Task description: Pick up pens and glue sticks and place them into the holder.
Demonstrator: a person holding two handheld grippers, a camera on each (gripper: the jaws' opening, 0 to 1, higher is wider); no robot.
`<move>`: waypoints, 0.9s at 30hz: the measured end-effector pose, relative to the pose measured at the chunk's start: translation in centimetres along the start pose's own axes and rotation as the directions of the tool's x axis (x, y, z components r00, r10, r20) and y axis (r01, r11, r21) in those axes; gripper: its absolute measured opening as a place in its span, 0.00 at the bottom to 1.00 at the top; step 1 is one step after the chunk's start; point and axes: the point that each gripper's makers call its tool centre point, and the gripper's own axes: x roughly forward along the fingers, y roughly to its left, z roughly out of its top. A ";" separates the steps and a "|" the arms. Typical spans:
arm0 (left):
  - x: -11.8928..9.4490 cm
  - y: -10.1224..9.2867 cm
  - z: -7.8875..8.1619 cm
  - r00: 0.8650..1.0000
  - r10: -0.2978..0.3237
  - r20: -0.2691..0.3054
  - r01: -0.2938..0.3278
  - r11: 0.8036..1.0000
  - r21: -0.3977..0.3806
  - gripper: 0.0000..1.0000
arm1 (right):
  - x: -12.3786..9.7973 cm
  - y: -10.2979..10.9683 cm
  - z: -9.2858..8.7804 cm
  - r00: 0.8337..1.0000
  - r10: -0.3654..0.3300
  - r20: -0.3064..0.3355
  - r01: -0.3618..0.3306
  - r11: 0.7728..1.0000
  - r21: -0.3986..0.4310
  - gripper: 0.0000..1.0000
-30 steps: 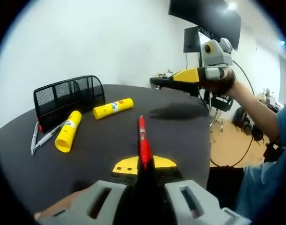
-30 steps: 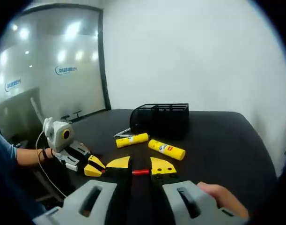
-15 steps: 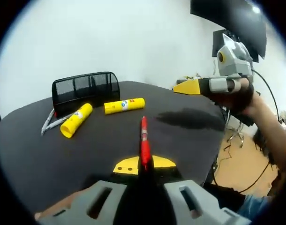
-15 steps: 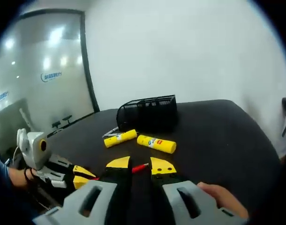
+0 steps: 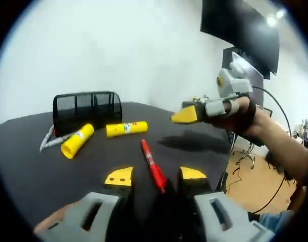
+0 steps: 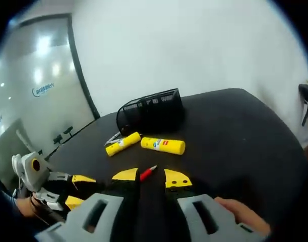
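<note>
Black wire-mesh holder (image 5: 86, 107), matt table (image 5: 33, 161)

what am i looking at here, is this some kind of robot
No robot: a person holds a two-jaw gripper in each hand, and each carries a camera looking out along its jaws. The left gripper has its jaws apart with a red pen tilted between them. The right gripper has a red-tipped pen between its jaws; whether it is gripped is unclear. On the dark table lie two yellow glue sticks, a black mesh holder, and pens beside it.
</note>
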 end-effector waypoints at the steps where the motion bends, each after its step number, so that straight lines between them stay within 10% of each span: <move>1: -0.2 0.1 0.8 0.998 -0.054 0.042 0.053 0.998 0.021 0.38 | 0.1 0.1 0.0 1.000 -0.003 -0.017 0.003 1.000 0.007 0.21; 6: -1.0 3.0 1.6 0.994 -0.101 0.049 0.099 0.994 0.039 0.51 | 0.9 1.0 0.6 0.996 0.011 -0.084 -0.003 0.996 0.090 0.35; 11: -1.6 5.9 1.5 0.980 -0.182 0.075 0.178 0.982 0.059 0.96 | 2.0 2.1 0.8 0.986 0.006 -0.166 0.013 0.994 0.111 0.38; 16: -2.5 7.9 0.4 0.981 -0.193 0.002 0.192 0.974 0.118 0.96 | 2.4 2.6 1.6 0.974 -0.013 -0.227 0.037 0.994 0.104 0.33; 22: -3.0 11.0 1.6 0.975 -0.197 0.102 0.197 0.980 0.009 0.96 | 2.6 3.1 2.4 0.961 -0.048 -0.272 0.073 0.994 0.083 0.29; 27: -3.4 11.8 1.4 0.969 -0.180 0.171 0.188 0.982 -0.033 0.96 | 2.3 3.1 1.7 0.919 -0.130 -0.372 0.130 0.991 -0.024 0.25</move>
